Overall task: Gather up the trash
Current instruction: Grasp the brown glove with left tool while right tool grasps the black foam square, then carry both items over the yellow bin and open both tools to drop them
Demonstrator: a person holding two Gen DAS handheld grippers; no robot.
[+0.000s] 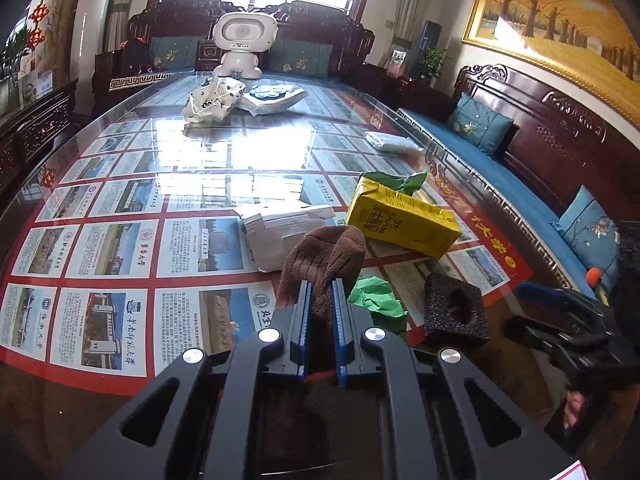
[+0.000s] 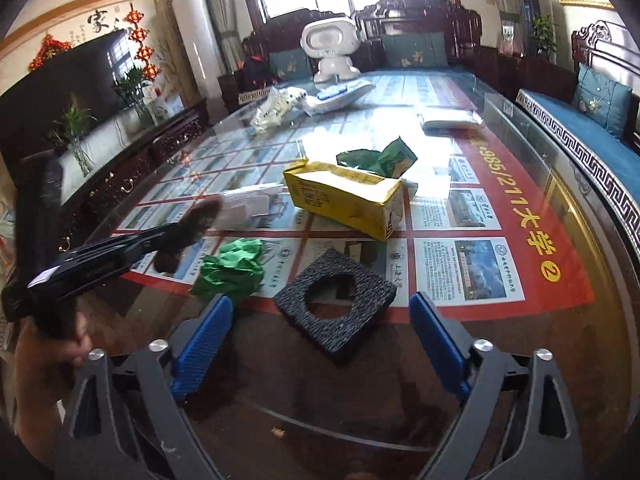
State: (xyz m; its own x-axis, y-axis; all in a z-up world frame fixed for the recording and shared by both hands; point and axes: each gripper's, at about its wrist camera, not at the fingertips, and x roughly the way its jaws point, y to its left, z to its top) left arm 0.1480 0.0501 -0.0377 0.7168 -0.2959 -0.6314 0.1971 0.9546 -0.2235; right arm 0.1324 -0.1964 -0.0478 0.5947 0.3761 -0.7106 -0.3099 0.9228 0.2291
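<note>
Brown cloth [image 1: 320, 264] pinched in left jaws, foam block [image 2: 336, 308] between spread right jaws

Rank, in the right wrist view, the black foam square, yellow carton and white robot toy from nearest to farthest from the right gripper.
1. Black foam square: just ahead of the open right gripper.
2. Yellow carton: mid-table, behind the foam.
3. White robot toy: far end of the table.

Two claw-mounted fisheyes — same glass table [image 1: 120, 152], close.
</note>
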